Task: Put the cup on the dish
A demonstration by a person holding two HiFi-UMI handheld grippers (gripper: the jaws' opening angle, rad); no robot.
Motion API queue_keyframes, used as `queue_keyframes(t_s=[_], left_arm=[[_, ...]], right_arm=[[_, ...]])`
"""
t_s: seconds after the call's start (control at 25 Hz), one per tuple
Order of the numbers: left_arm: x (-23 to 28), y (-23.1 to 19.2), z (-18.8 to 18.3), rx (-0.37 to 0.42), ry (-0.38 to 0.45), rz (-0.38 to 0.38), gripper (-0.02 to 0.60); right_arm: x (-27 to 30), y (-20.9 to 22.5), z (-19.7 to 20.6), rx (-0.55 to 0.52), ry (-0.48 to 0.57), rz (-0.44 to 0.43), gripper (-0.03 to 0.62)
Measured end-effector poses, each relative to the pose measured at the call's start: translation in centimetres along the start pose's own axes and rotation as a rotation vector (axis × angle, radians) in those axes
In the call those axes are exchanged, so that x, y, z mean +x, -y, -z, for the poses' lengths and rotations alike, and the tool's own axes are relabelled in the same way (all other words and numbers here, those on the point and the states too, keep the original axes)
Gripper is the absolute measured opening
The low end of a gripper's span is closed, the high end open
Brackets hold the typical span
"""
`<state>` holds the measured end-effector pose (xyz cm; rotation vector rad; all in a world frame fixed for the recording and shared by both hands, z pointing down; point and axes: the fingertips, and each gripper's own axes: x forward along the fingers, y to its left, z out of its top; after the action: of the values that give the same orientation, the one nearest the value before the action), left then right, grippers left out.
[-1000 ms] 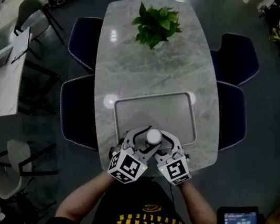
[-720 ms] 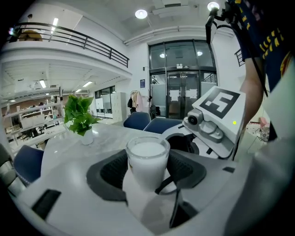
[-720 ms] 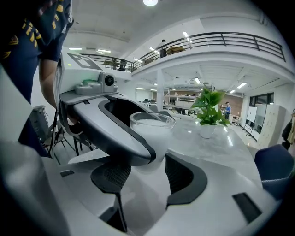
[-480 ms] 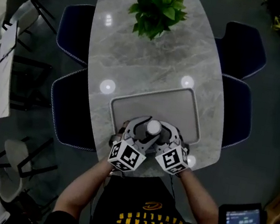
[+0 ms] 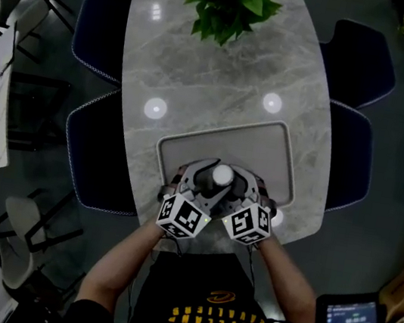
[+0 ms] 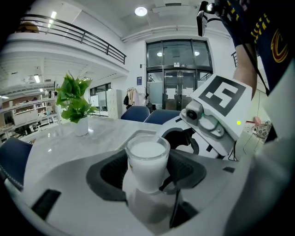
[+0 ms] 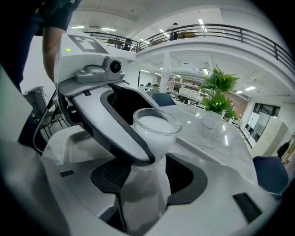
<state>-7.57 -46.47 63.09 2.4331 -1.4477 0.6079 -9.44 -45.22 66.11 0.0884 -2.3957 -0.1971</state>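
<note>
A clear cup [image 5: 223,175] filled with something white hangs over the near end of the grey dish, a shallow tray [image 5: 265,148], on the marble table. My left gripper [image 5: 206,183] and right gripper [image 5: 234,188] meet round the cup from either side, both shut on it. In the left gripper view the cup [image 6: 147,159] sits between my black pads [image 6: 107,169], and the right gripper's body [image 6: 216,115] crosses behind it. In the right gripper view the cup [image 7: 156,131] stands between the pads [image 7: 186,177], while the left gripper's finger [image 7: 108,120] hides its left side.
A potted green plant [image 5: 230,1] stands at the far end of the table [image 5: 200,80]. Dark blue chairs [image 5: 88,153] [image 5: 350,155] flank the table on both sides. A small screen [image 5: 348,319] sits on the floor at the lower right.
Both grippers, still holding the cup between them, have come down towards the near end of the tray. The grip looks the same.
</note>
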Motion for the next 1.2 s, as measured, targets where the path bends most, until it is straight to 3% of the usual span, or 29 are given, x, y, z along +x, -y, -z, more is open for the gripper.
queue_keyframes(t_s=[0.64, 0.96, 1.2], left_arm=[[0.5, -0.4, 2.2, -0.006, -0.047, -0.005, 0.264], [0.2, -0.6, 2.4, -0.034, -0.048, -0.049, 0.265], [-0.4, -0.9, 3.5, -0.088, -0.073, -0.067, 0.308]], right_arm=[[1.6, -0.7, 1.4, -0.063, -0.084, -0.012, 0.239], [1.3, -0.7, 1.8, 0.041, -0.089, -0.014, 0.241], [0.1, -0.2, 2.4, 0.115, -0.059, 0.005, 0.241]])
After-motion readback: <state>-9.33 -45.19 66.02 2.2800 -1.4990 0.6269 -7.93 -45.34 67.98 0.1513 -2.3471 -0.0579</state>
